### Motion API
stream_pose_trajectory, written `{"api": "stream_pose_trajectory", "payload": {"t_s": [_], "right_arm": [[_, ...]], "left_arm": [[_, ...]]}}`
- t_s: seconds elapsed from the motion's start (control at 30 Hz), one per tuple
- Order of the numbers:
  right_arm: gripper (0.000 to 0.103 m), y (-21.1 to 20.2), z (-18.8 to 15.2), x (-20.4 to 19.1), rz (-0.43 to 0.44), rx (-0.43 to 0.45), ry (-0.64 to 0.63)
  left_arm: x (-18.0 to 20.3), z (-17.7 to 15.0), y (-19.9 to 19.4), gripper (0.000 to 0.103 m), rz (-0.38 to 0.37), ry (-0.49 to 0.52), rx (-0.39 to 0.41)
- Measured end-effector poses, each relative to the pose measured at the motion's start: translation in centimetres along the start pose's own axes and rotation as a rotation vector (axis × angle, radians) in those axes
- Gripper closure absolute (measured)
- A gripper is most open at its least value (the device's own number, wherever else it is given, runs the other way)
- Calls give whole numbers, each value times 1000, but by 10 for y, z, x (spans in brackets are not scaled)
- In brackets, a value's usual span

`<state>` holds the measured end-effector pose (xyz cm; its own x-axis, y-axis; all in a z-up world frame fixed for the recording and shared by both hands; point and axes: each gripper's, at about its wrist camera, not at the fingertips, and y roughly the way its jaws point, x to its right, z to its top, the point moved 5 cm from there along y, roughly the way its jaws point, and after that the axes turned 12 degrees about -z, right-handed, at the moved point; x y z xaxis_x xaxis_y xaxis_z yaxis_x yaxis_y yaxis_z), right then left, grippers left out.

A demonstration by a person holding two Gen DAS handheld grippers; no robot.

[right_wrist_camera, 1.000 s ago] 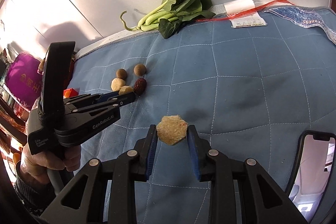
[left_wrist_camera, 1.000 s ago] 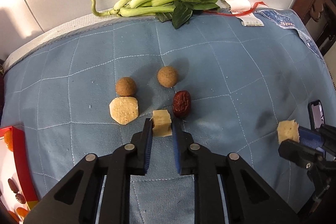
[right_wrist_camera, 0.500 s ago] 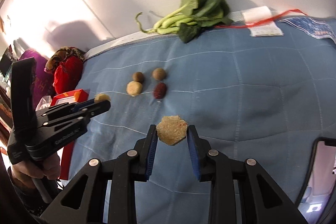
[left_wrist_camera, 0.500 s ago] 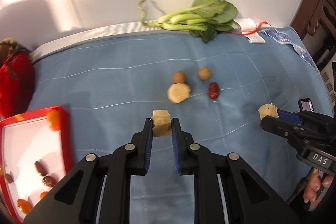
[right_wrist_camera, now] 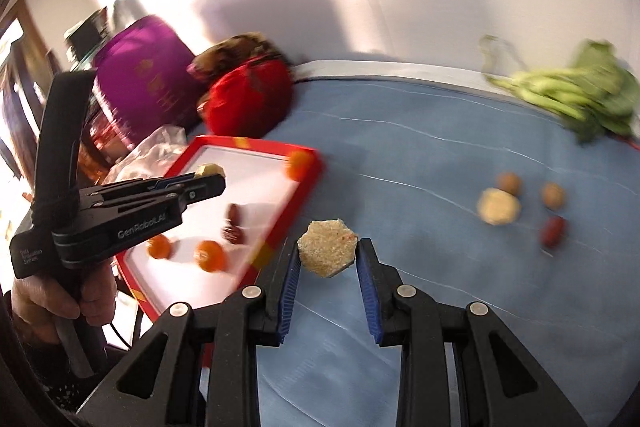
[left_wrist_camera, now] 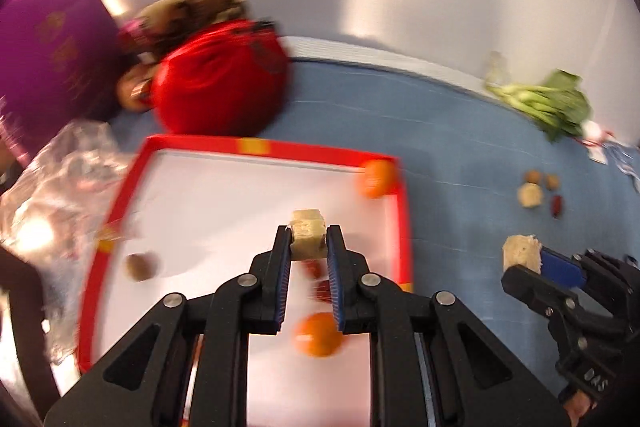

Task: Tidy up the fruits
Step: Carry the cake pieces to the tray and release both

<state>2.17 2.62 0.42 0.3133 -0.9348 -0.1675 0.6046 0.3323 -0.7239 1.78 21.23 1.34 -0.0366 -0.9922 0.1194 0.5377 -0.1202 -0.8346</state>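
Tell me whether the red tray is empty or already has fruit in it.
Not empty. The red tray already holds small oranges, dark red dates and a brown round fruit on its white floor.

Motion blur, wall glare, fisheye vignetting

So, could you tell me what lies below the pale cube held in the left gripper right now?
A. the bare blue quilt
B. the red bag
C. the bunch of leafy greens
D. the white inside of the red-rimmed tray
D: in the left wrist view the left gripper holds the cube over the white floor of the tray, near its right rim.
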Motion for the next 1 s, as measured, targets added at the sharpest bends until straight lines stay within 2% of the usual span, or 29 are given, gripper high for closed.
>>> {"api": "stream_pose_trajectory", "payload": {"t_s": [0.13, 0.37, 0.47, 0.57, 0.63, 0.73, 0.87, 1.0], "right_arm": [[74, 29, 11, -61, 57, -24, -66], [74, 79, 2, -118, 54, -111, -114], [70, 81, -1, -126, 88, -113, -120], [66, 66, 1, -128, 127, -82, -128], [64, 55, 3, -122, 121, -55, -133], [64, 32, 4, -93, 66, -11, -127], [64, 5, -2, -16, -90, 18, -72], [62, -11, -19, 82, -259, -5, 39]], "left_arm": [[-39, -8, 0, 88, 62, -80, -19], [-74, -26, 10, 88, 134, -113, -85], [-84, -22, 4, 87, 199, -119, -55], [-83, -12, -6, 81, 238, -114, 6], [-72, -5, -10, 78, 223, -102, 38], [-29, 2, -8, 76, 165, -17, 70], [41, 5, 9, 74, 63, 134, 59], [118, -4, 36, 74, -84, 247, -10]]}}
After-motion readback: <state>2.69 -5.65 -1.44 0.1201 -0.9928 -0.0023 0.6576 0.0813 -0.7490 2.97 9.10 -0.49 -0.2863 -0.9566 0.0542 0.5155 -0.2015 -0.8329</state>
